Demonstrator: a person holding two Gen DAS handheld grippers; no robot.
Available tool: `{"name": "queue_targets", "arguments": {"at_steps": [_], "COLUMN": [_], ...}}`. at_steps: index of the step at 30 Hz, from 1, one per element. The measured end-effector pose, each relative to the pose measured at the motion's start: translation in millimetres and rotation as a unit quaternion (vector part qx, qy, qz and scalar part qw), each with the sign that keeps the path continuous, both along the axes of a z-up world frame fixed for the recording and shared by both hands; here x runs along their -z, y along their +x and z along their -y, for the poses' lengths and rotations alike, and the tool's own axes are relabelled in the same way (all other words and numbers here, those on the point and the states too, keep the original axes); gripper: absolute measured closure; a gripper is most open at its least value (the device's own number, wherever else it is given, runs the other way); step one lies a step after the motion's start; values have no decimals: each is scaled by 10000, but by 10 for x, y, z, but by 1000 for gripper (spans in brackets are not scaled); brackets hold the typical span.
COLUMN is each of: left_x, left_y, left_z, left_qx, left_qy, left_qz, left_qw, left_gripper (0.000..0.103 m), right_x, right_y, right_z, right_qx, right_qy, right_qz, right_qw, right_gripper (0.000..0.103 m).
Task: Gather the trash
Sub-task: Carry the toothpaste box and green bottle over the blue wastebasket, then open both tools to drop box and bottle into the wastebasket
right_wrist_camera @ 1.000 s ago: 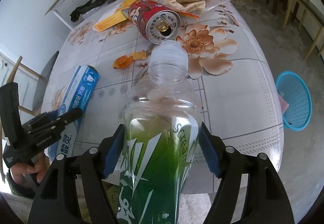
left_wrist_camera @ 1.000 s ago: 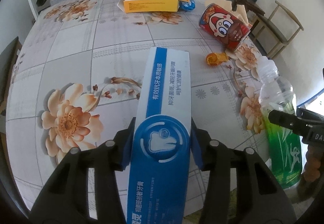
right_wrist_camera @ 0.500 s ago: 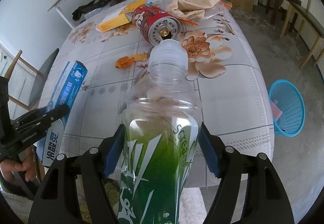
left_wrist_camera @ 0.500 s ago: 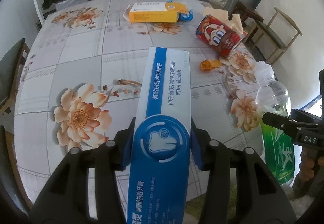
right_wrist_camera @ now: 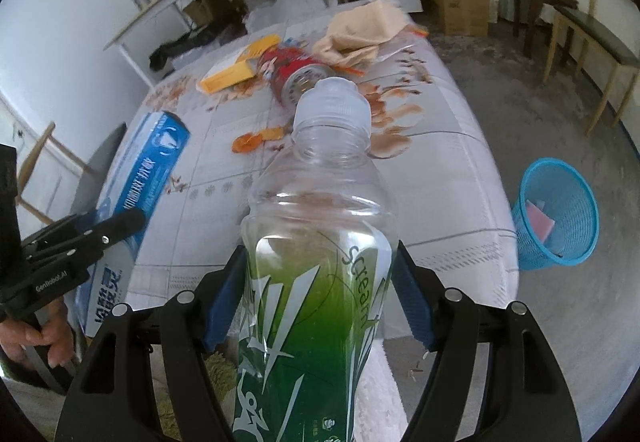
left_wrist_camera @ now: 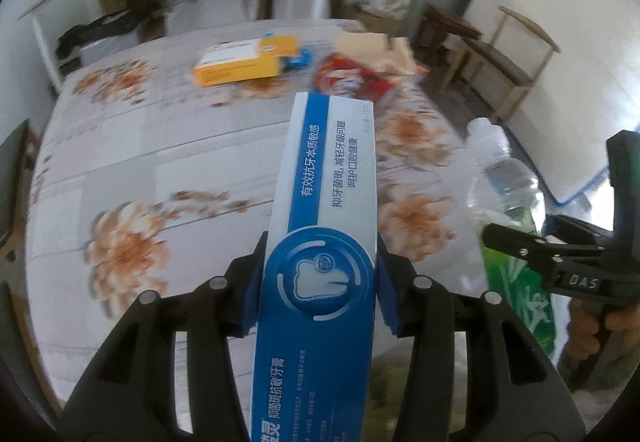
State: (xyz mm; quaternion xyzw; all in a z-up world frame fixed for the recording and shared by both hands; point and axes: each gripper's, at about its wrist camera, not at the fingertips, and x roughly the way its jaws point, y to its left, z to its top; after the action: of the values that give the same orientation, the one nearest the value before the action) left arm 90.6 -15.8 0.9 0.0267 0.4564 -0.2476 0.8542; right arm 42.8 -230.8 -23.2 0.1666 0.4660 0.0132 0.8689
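Observation:
My left gripper (left_wrist_camera: pixel 318 288) is shut on a long blue and white toothpaste box (left_wrist_camera: pixel 326 226), held up above the flowered table (left_wrist_camera: pixel 160 162). Its blue pads press on both sides of the box. My right gripper (right_wrist_camera: pixel 318 296) is shut on a clear plastic bottle (right_wrist_camera: pixel 320 242) with a green label, cap pointing away. That bottle (left_wrist_camera: pixel 506 194) and the right gripper (left_wrist_camera: pixel 560 262) show at the right of the left wrist view. The toothpaste box (right_wrist_camera: pixel 140 194) and the left gripper (right_wrist_camera: pixel 84 238) show at the left of the right wrist view.
On the table lie a red can (right_wrist_camera: pixel 298 72), a yellow box (left_wrist_camera: pixel 240 62), an orange peel (right_wrist_camera: pixel 250 140) and a crumpled tan bag (right_wrist_camera: pixel 360 30). A blue waste basket (right_wrist_camera: pixel 556 214) stands on the floor right of the table. Wooden chairs (left_wrist_camera: pixel 508 54) stand by the wall.
Both grippers have risen and pulled back from the table with their loads; the table looks smaller and farther. The basket now sits lower and nearer in the right wrist view.

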Motion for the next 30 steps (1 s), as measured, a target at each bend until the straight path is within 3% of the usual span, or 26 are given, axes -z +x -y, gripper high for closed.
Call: {"name": "queue_targets", "arguments": {"at_steps": [6, 10, 13, 18, 23, 26, 28, 29, 30], "left_x": [-175, -222, -144, 172, 637, 814, 871, 897, 902], "left_y": [83, 222, 351, 601, 812, 965, 1001, 1048, 1083], "left_z": [744, 1447, 1997, 3035, 3930, 4388, 4666, 4819, 4905], "left_qx": [989, 1782, 2189, 2666, 2874, 2863, 2891, 2863, 2757], "left_qy": [-217, -322, -303, -170, 153, 268, 144, 146, 136], "left_qz": [-71, -345, -674, -1361, -1861, -1998, -2077, -2079, -1999], "left_qw": [9948, 9829, 9729, 9540, 9394, 9367, 9344, 9352, 9401], "left_gripper": [58, 58, 58, 58, 58, 58, 48, 32, 27], "right_x": [-106, -43, 123, 681, 1250, 1503, 1705, 1819, 1952], "right_y": [-345, -588, -734, -794, -603, -412, -253, -173, -103], "right_z": [656, 1253, 1729, 2525, 3142, 3530, 3857, 3999, 4133], "right_qx": [809, 1560, 2089, 2808, 3238, 3470, 3522, 3583, 3650], "right_qy": [481, 909, 1374, 2420, 2903, 3113, 3165, 3138, 3109], "right_qz": [340, 432, 375, 131, -216, -332, -387, -489, -601], "right_qw": [9950, 9826, 9675, 9287, 9002, 8841, 8799, 8780, 8755], "right_gripper": [35, 35, 35, 35, 34, 33, 33, 30, 27]}}
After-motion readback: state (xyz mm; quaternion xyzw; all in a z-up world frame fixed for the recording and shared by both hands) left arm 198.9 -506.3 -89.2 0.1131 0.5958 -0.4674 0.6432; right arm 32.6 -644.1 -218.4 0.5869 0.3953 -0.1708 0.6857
